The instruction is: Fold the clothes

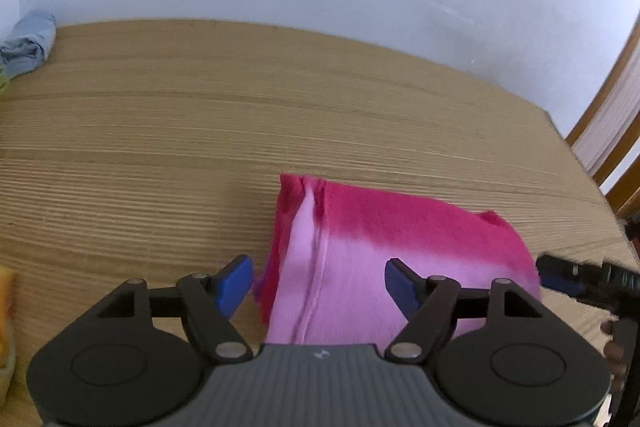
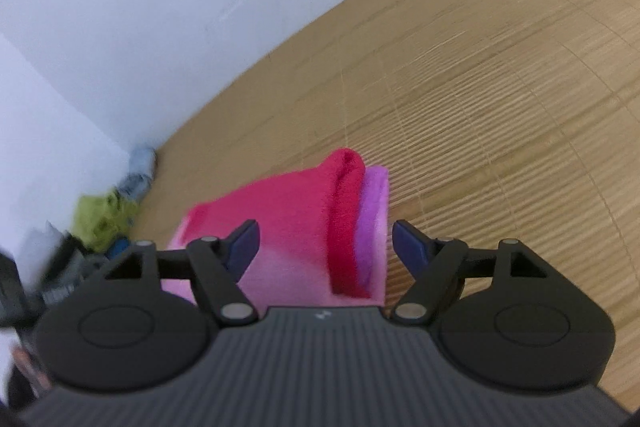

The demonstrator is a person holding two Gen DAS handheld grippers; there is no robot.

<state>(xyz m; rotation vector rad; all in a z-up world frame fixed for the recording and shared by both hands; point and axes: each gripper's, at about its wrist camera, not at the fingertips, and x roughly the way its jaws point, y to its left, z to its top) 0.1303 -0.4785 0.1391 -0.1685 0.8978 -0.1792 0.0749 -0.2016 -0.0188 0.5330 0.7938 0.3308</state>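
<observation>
A folded garment, deep pink at its far end and pale pink nearer me, lies flat on the wooden table. My left gripper hovers over its near left part, open, blue pads wide apart and touching no cloth. In the right wrist view the same garment shows a red folded edge over a purple layer. My right gripper is open above its near end, nothing pinched. The right gripper's fingers reach in from the right edge of the left wrist view.
A pale blue bundle of cloth sits at the table's far left by the white wall. Green and blue clothes pile in the corner. A wooden frame stands past the table's right end. Something yellow lies at the left edge.
</observation>
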